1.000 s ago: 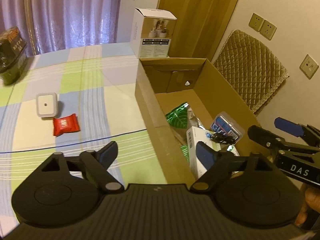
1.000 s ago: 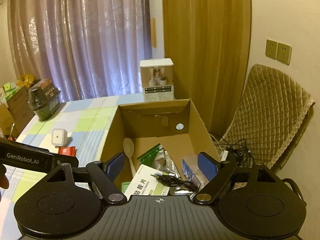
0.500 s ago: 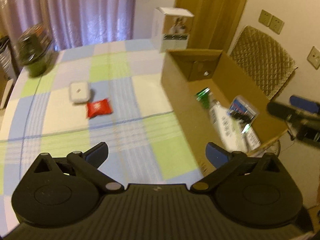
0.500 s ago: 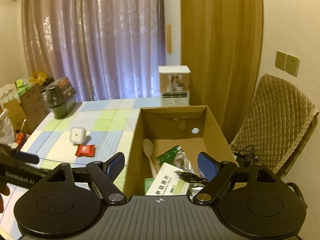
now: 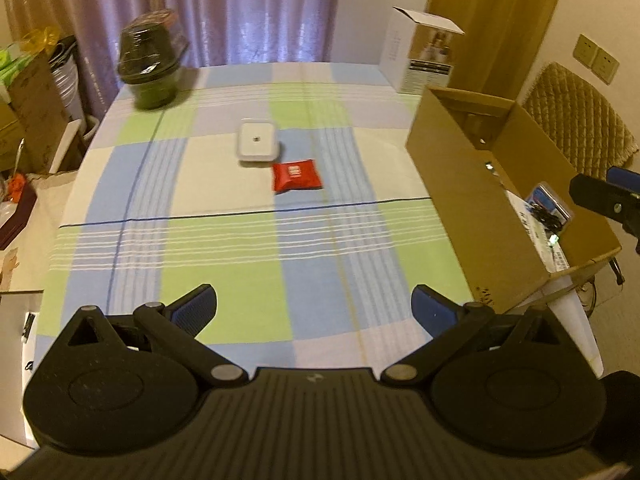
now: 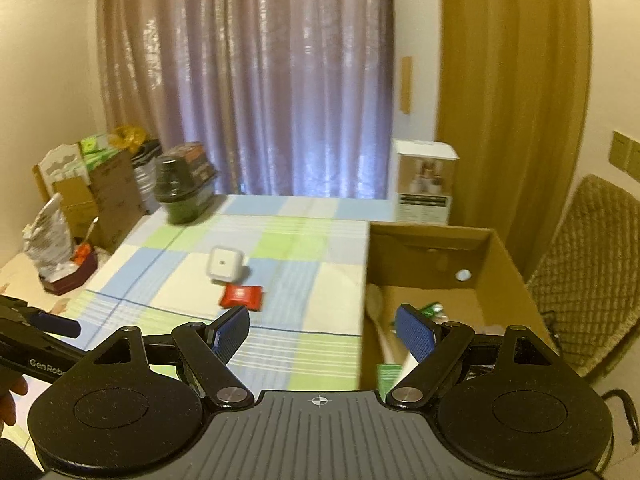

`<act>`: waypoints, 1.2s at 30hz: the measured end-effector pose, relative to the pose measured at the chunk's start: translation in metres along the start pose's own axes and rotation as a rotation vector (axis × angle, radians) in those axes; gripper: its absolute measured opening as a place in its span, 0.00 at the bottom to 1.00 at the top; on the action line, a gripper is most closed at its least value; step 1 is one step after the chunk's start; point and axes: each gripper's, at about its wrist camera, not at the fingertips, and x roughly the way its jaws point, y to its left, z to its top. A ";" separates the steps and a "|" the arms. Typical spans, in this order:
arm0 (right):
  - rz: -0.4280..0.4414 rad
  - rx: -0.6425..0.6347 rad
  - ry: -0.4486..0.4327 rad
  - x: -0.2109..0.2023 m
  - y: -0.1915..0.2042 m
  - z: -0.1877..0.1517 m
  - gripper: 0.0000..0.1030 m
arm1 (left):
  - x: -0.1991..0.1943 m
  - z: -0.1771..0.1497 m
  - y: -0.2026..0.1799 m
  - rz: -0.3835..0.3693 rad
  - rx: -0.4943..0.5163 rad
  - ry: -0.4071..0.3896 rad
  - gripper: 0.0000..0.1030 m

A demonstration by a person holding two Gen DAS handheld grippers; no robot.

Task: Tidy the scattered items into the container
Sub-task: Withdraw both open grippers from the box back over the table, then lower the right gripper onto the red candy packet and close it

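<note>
Left black two-finger gripper w/ blue pads (image 5: pixel 314 306): jaws spread wide, nothing between them, hovering over near edge of the checked blue-green-cream tablecloth (image 5: pixel 224 256). Right black two-finger gripper w/ blue pads (image 6: pixel 322 330): also spread, empty, hanging over the seam where the cloth's right edge meets the open brown cardboard box (image 6: pixel 436 248).

Still out on the cloth, roughly mid-table: flat red foil snack packet (image 5: pixel 297 176), and just beyond it, touching or nearly so, a small white rounded-square plastic gadget (image 5: pixel 257 145). Dark green lidded tub (image 5: pixel 154 66) at far left corner, white printed carton (image 5: pixel 420 60) at far right corner; unclear whether those count as clutter. Box sits along right edge, already holding a wooden spoon (image 6: pixel 378 312), green packet and other bits.

Risks, as judged:
- Packet is thin & slick: pads coming down flat could skid over it or bunch the cloth instead of pinching it.
- Packet & gadget so close: wide jaws may catch both or knock the gadget away.
- Box overhangs the table's right edge by the look of it; a bump from either tool could tip or shift it.
- Both tools near the box side: crossing paths on the carry = possible clash.
- Drop from too high: item may bounce off box wall onto floor.
</note>
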 end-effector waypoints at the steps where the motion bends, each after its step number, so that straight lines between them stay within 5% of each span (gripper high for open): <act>1: 0.008 -0.007 0.001 0.002 0.005 0.001 0.83 | -0.001 -0.001 0.004 0.002 -0.007 0.000 0.99; 18: 0.084 -0.083 0.067 0.059 0.062 0.002 0.83 | 0.013 -0.006 0.064 0.032 -0.076 0.024 0.99; 36: 0.113 -0.053 0.174 0.180 0.078 -0.007 0.83 | 0.097 0.015 0.113 0.065 -0.062 0.087 0.99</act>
